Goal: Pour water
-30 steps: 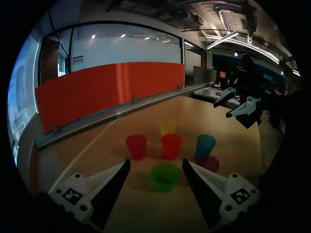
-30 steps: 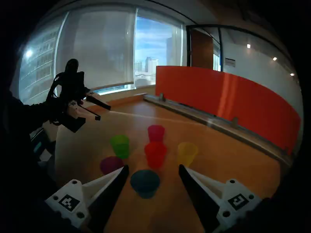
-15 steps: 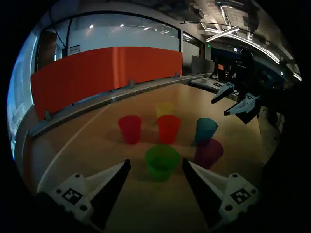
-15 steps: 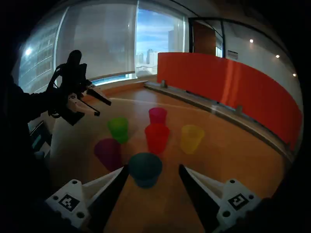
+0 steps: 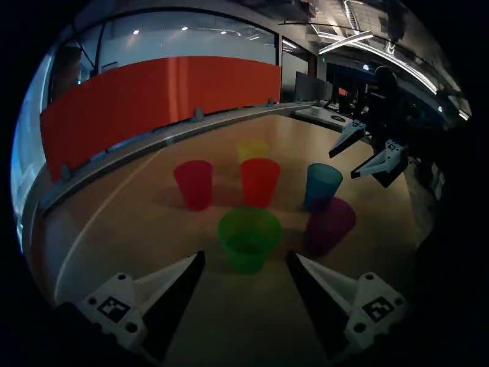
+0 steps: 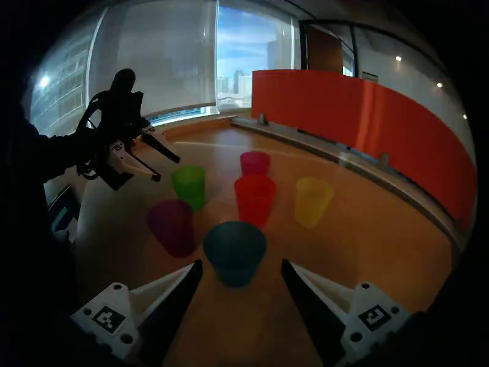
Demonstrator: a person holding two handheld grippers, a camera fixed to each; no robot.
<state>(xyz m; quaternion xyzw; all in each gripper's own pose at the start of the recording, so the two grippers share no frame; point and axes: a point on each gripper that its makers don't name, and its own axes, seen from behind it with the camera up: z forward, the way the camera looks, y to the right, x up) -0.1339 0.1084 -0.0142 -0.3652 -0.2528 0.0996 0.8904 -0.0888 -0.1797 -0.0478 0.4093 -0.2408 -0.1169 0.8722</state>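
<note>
- Six plastic cups, all upright, clustered on the tabletop (image 5: 122,244), one per colour: green cup (image 5: 247,238), purple cup (image 5: 330,223), teal cup (image 5: 322,185), orange cup (image 5: 260,181), red cup (image 5: 194,183), yellow cup (image 5: 252,150).
- Two tools: left hand-held gripper (image 5: 244,260) with fingers spread wide and nothing between them; right hand-held gripper (image 6: 241,263) likewise spread and empty.
- Key relation, left side: green cup dead ahead, just beyond the fingertips, centred on the gap, not yet inside it.
- Right side: same with the teal cup, straight ahead, just past the tips.
- Long axis of both cups vertical, crosswise to the fingers, so probably a side grasp on the wall.
- Left hand nearer green, right hand nearer teal; purple just beside both, a knock risk.
- Water in any cup: cannot tell.
- Judged step: lining up for the grasp, pour not begun.
</note>
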